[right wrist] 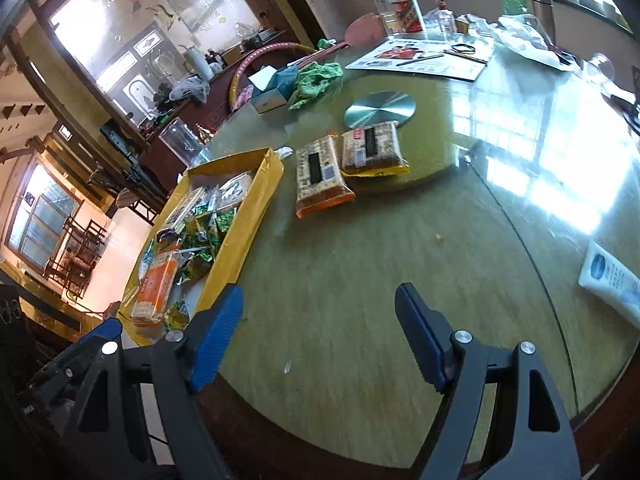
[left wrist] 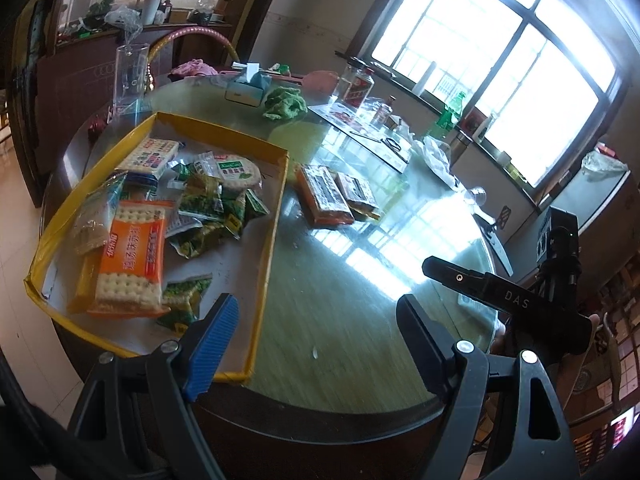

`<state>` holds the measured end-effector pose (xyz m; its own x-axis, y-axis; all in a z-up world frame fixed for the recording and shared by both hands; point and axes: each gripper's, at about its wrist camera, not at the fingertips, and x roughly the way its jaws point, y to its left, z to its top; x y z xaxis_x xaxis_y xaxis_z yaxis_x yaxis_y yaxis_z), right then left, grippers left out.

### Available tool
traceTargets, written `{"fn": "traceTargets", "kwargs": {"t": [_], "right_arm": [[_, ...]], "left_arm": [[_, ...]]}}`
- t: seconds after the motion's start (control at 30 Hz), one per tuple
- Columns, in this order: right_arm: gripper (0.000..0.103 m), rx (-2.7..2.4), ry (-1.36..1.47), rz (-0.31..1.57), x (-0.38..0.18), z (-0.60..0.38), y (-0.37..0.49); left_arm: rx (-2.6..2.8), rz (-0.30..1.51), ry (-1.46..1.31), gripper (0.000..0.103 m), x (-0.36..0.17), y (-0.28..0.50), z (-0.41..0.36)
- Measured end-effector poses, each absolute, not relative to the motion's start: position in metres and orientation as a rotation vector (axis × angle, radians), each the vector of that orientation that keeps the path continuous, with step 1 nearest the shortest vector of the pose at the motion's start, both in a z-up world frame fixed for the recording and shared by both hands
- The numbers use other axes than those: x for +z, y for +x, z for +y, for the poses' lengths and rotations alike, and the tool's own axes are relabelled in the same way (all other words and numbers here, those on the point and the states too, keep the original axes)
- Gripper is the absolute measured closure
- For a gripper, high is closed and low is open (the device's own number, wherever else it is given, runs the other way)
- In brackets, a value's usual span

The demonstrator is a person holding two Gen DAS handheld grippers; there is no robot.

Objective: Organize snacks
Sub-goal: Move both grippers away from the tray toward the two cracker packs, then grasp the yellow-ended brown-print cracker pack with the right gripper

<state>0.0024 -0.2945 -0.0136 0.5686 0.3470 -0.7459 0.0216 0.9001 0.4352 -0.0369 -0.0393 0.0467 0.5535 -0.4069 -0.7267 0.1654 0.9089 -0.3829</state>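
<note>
Both grippers hang tilted down over the near edge of the round table (right wrist: 360,280), the left gripper (left wrist: 316,336) and right gripper (right wrist: 320,332) each spread wide with nothing between the pads. The yellow tray (left wrist: 272,216) at the table's left edge holds a heap of cracker packs and green packets. Just beside its far right side, two brown snack packs (right wrist: 348,164) lie flat, touching.

Two cracker packs (right wrist: 348,168) lie side by side (touching) on the table (right wrist: 360,280), right of the snack-filled tray (right wrist: 240,216).
</note>
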Motion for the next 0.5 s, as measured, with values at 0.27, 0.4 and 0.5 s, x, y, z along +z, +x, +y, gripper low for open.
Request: {"fn": "traceTargets", "kwargs": {"t": [0.27,0.4,0.5], "right_arm": [[0.024,0.197,0.416,0.976,-0.024,-0.300,0.040],[0.024,0.190,0.393,1.003,-0.036,-0.304,0.071],[0.024,0.154,0.366,1.028,-0.047,-0.310,0.099]], "left_arm": [[-0.337,0.967,-0.307,0.022,0.031,-0.007,-0.031],[-0.350,0.989,-0.319,0.022,0.024,0.004,-0.033],[-0.348,0.994,-0.308,0.022,0.021,0.009,-0.037]]}}
